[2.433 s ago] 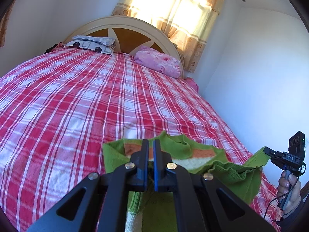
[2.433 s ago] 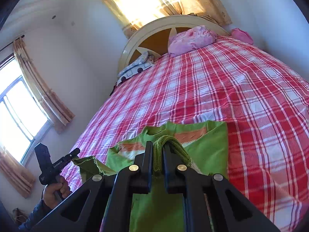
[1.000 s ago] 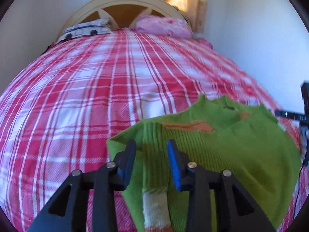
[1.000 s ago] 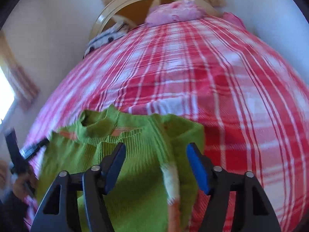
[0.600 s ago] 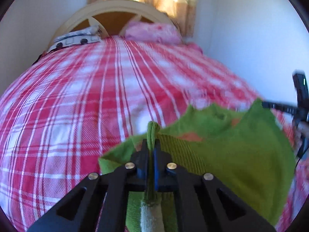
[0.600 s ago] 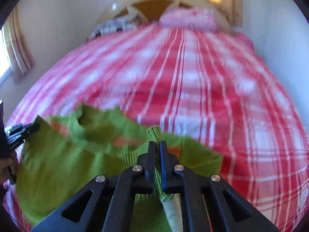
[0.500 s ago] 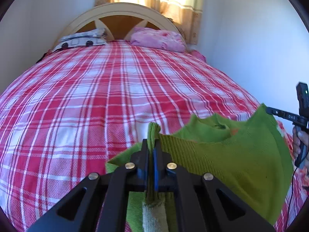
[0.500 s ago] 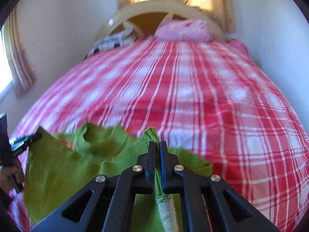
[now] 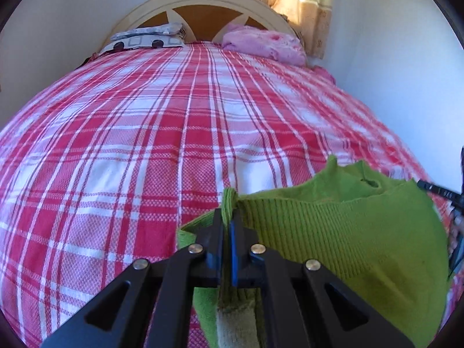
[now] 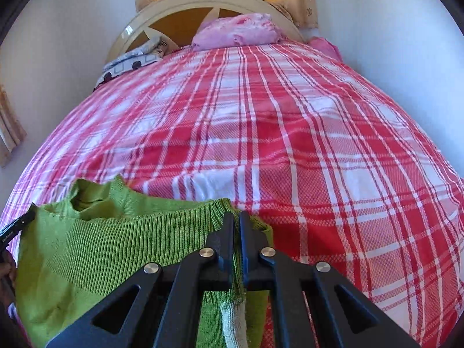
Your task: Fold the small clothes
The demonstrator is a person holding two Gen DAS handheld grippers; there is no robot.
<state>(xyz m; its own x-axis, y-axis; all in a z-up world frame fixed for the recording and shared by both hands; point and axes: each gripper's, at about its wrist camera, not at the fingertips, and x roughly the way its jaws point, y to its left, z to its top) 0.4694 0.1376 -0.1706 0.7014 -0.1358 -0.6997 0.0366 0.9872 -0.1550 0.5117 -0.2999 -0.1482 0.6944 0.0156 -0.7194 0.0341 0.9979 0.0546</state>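
A small green knit sweater [image 9: 348, 232] with a ribbed hem is stretched between my two grippers, above the near end of the bed. My left gripper [image 9: 229, 217] is shut on the sweater's left edge. My right gripper [image 10: 236, 220] is shut on its right edge [image 10: 116, 246]. The neck opening [image 10: 84, 200] faces the headboard. A white and orange striped cuff hangs below each gripper. The right gripper's tip shows at the right edge of the left wrist view [image 9: 435, 190], and the left gripper's tip at the left edge of the right wrist view [image 10: 16, 226].
The bed has a red and white plaid sheet [image 9: 188, 121]. A pink pillow [image 9: 264, 45] and a grey patterned pillow [image 9: 145, 39] lie by the cream headboard [image 9: 203, 3]. A white wall [image 9: 406, 72] runs along the bed's right side.
Both grippers opened, shifted along the sweater and shut again on its edges. They have since lifted and spread the sweater wider between them.
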